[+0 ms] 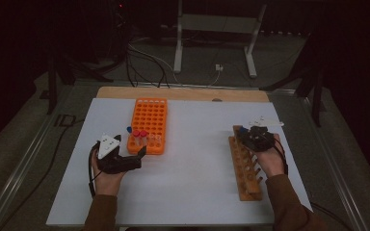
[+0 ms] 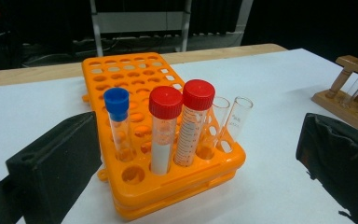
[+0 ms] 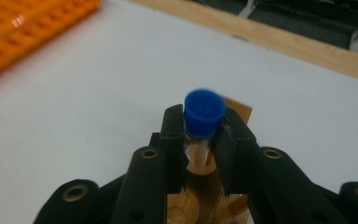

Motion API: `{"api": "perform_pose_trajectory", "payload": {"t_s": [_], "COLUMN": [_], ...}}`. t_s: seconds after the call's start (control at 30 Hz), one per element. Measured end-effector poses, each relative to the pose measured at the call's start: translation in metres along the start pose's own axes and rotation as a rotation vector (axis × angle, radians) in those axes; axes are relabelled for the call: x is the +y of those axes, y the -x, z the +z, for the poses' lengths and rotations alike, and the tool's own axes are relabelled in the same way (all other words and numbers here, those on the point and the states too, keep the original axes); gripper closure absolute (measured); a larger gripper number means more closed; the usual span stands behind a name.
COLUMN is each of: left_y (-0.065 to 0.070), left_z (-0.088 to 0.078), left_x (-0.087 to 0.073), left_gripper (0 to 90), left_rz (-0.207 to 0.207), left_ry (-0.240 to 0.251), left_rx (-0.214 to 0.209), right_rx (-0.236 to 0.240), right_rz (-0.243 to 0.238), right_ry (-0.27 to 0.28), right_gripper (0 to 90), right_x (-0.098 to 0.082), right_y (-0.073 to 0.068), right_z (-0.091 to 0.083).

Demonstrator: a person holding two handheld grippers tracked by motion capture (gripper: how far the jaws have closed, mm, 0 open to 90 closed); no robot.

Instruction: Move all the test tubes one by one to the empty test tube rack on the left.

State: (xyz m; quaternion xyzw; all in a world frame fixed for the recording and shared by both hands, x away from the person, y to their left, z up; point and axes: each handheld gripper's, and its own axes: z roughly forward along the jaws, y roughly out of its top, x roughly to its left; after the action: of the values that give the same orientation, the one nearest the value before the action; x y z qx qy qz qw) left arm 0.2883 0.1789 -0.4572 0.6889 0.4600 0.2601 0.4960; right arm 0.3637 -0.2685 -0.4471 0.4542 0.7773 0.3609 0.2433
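Two black jaws of the right gripper (image 3: 204, 140) pinch a blue-capped clear tube (image 3: 203, 114) standing in the wooden rack (image 1: 245, 166); lift straight up, keeping it vertical. Left gripper (image 2: 191, 154) waits spread.

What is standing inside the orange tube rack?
The orange tube rack holds five tubes near its front edge: a blue-capped tube, two red-capped tubes, and two uncapped glass tubes. Their lower ends are hidden inside the holes.
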Motion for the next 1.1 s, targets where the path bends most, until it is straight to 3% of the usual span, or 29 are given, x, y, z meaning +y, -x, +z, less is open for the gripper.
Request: {"api": "perform_pose_trajectory", "payload": {"t_s": [0.23,0.7,0.83,1.1], "left_y": [-0.001,0.002,0.004,0.010], "left_z": [0.000,0.001,0.001,0.001], "left_x": [-0.001,0.000,0.001,0.003], "left_gripper": [0.6,0.6,0.6,0.6], "left_rz": [-0.003,-0.001,-0.003,0.012], "left_ry": [-0.001,0.004,0.007,0.008], "left_rx": [0.000,-0.014,-0.016,-0.025], "right_rx": [-0.002,0.002,0.004,0.071], "right_rz": [0.009,0.045,0.023,-0.004], "right_ry": [0.021,0.168,0.197,0.247], "right_gripper": [76.8,76.9,76.9,76.8], "right_x": [0.000,0.010,0.014,0.014], "right_y": [0.000,0.003,0.000,-0.016], "right_z": [-0.004,-0.048,-0.058,-0.074]}}
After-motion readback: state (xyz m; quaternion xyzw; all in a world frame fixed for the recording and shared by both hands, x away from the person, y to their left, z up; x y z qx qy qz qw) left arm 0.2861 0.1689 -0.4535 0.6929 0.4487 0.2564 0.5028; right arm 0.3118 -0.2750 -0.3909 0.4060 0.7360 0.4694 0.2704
